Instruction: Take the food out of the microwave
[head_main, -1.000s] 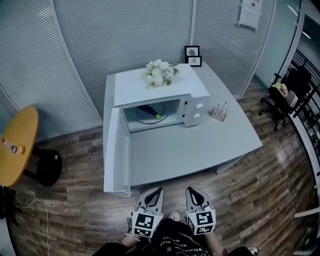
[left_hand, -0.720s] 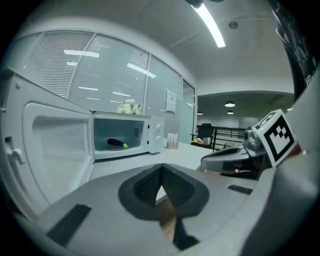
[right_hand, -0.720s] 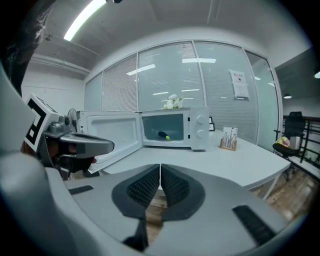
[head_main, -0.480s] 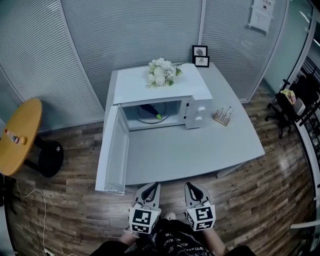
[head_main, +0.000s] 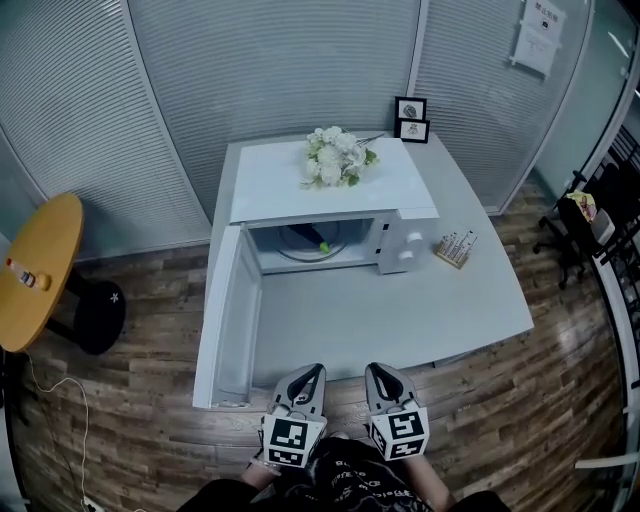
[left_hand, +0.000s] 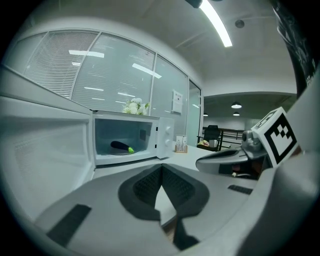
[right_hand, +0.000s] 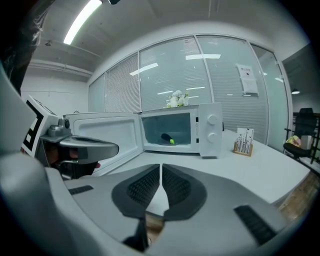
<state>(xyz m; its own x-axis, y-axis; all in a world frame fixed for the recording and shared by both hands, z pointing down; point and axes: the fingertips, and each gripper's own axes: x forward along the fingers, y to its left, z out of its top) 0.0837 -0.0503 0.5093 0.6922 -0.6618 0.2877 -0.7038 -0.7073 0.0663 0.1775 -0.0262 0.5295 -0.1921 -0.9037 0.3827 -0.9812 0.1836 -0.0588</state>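
A: Where's the food (head_main: 308, 238)?
B: Inside the microwave (head_main: 330, 185), toward the back. Dark, with a green tip.
A: Door?
B: The door (head_main: 232, 315) is swung fully out on the microwave's left, with its free edge at the front edge of the desk (head_main: 420, 310).
A: Grippers?
B: Left gripper (head_main: 317, 370) and right gripper (head_main: 371, 368) are both clenched on nothing. They sit side by side at the desk edge, well apart from the microwave.
A: Clearance?
B: Bare desk in front of the microwave. A wooden holder (head_main: 455, 248) sits just to the microwave's right and flowers (head_main: 338, 158) on top.
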